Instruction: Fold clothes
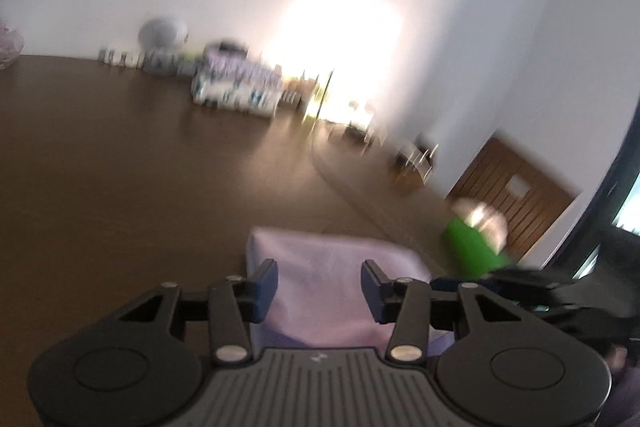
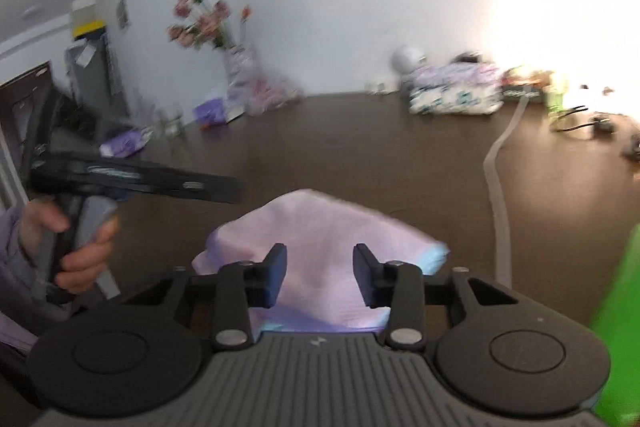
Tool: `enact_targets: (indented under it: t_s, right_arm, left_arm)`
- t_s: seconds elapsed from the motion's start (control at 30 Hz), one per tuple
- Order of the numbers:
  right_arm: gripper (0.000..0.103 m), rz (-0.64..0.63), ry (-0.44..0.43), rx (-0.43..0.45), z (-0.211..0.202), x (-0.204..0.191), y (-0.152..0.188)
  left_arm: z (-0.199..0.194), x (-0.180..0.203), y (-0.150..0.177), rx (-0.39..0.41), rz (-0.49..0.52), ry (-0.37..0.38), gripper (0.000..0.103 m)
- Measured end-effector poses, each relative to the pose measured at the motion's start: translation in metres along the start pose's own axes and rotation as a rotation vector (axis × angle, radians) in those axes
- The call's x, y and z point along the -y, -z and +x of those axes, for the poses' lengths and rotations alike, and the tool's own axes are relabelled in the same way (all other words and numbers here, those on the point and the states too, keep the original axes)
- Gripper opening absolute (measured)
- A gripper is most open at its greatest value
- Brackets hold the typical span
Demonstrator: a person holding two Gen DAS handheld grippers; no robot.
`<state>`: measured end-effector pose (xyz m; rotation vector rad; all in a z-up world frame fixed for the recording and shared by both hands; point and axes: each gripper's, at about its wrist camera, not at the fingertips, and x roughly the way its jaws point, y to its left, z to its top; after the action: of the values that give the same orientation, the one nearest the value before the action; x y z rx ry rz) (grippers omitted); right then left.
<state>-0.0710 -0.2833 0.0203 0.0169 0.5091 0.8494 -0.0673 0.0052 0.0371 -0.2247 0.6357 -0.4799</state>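
Observation:
A folded pale pink cloth [image 1: 324, 283] with a light blue edge lies on the dark brown table [image 1: 120, 167]. My left gripper [image 1: 320, 279] hovers over its near part, jaws open, pads clear of the fabric. In the right wrist view the same cloth [image 2: 320, 227] lies in front of my right gripper [image 2: 320, 263], which is also open with nothing pinched. A hand [image 2: 80, 251] holds the left gripper [image 2: 232, 191] just left of the cloth. The right gripper's dark body [image 1: 520, 283] shows at the right edge of the left wrist view.
A bright green object [image 2: 616, 327] stands close on the right. A grey strip [image 2: 496, 187] runs across the table. Along the far wall are a patterned package [image 2: 456, 91], a vase of flowers [image 2: 240, 67], glasses and small clutter. A wooden door [image 1: 516, 187] is at right.

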Motion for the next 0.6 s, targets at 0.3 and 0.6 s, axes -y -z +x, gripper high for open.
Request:
enact_targets:
  t_s: [0.3,0.6]
  right_arm:
    - [0.034,-0.166,-0.052,-0.018,0.019,-0.070,0.021]
    - [0.006,-0.374,0.045,-0.056,0.027,-0.094,0.030]
  left_arm:
    - [-0.002,-0.026,0.009,0.026,-0.131,-0.232,0.038]
    - [0.000,0.008,-0.001,0.093,-0.015,-0.108,0.041]
